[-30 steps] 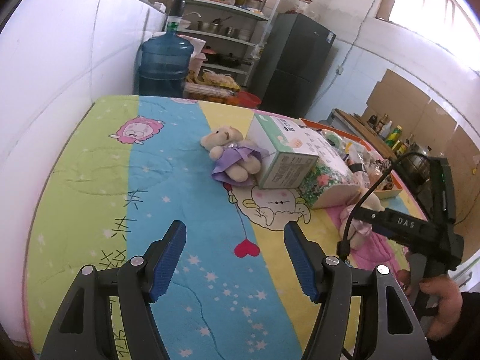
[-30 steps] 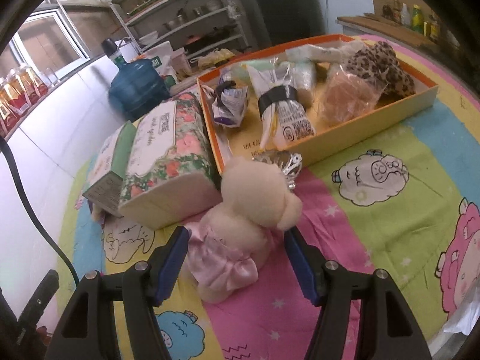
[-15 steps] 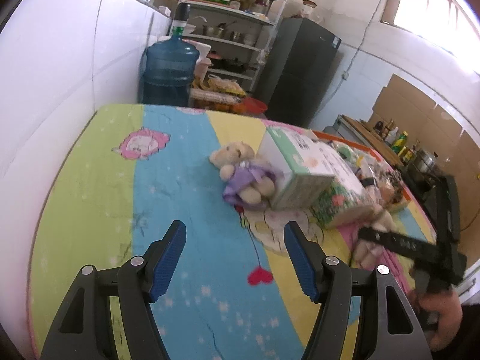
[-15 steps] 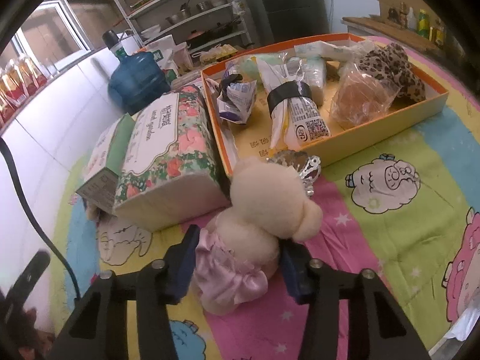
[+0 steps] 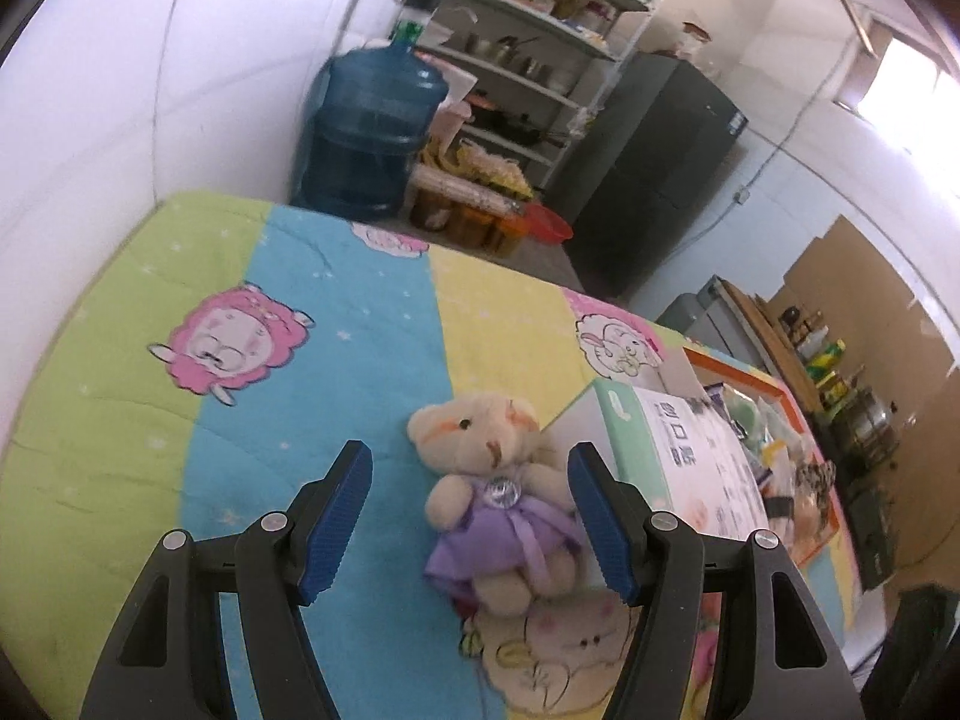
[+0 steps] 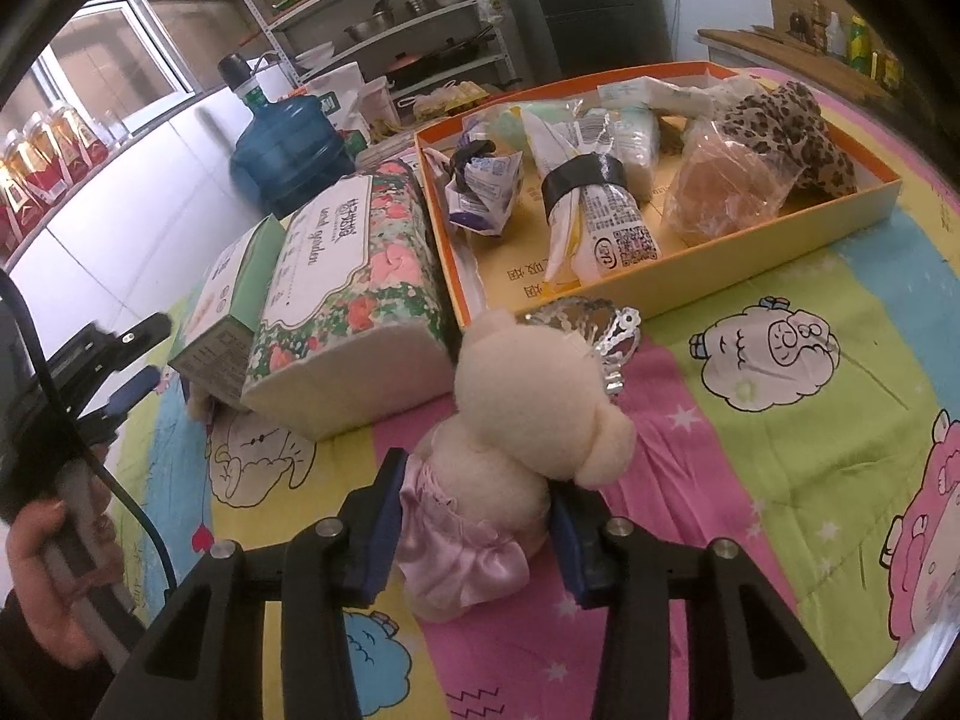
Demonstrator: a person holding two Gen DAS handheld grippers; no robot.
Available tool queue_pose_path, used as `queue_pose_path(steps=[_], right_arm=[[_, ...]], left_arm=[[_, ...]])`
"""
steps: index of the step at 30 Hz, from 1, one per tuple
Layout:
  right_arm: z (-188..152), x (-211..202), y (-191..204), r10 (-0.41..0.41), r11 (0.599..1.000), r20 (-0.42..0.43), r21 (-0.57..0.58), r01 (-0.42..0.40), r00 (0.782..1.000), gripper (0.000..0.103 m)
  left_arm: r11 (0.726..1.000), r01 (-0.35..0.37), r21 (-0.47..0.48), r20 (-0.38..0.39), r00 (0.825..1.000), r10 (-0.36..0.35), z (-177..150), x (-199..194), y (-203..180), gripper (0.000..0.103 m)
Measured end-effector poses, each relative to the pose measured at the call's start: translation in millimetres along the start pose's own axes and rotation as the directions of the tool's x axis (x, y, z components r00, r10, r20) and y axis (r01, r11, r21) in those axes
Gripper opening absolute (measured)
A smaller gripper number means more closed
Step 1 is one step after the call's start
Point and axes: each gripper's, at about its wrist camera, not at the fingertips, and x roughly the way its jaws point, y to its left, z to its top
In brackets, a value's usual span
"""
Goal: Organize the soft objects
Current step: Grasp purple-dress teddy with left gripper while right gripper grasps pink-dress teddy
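Right tool [image 6: 474,516] closing on, and now gripping, the pink bear [image 6: 516,456] beside the tray [image 6: 780,252]; left tool [image 5: 468,516], released, straddling the purple bear [image 5: 504,504]; risk: squashy plush slipping free during lifting

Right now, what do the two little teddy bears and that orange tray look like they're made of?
Pink-dressed teddy bear: cream plush, fuzzy and matte; its skirt is shiny, probably satin.
Purple-dressed teddy bear: the same sort of cream plush, with a lilac fabric dress and ribbon; the fabric type is unclear.
Orange tray: likely cardboard, judging by its thin, straight walls and flat printed floor.
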Motion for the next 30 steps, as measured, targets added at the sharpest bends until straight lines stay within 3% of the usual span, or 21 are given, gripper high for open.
queue_pose_path(steps=[12,23,27,30], right_arm=[[1,-12,17,0.000,0.996,0.022,-0.086,0.002,1.000,0.044],[0,-17,18,-0.001,0.996,0.024,-0.089,0.003,1.000,0.044],[-1,-20,18,0.004,0.996,0.027,-0.093,-0.001,1.000,0.044],[-3,-22,18,0.005,0.995,0.026,-0.098,-0.002,1.000,0.044]], left_arm=[[0.997,0.029,-0.076,-0.080,0.996,-0.035,3,48,4,0.069],[0.998,0.020,-0.057,-0.059,0.998,-0.024,0,53,-2,0.069],[0.998,0.023,-0.051,-0.079,0.997,-0.027,3,57,-1,0.054],[0.998,0.029,-0.050,-0.075,0.997,-0.033,3,56,0,0.051]])
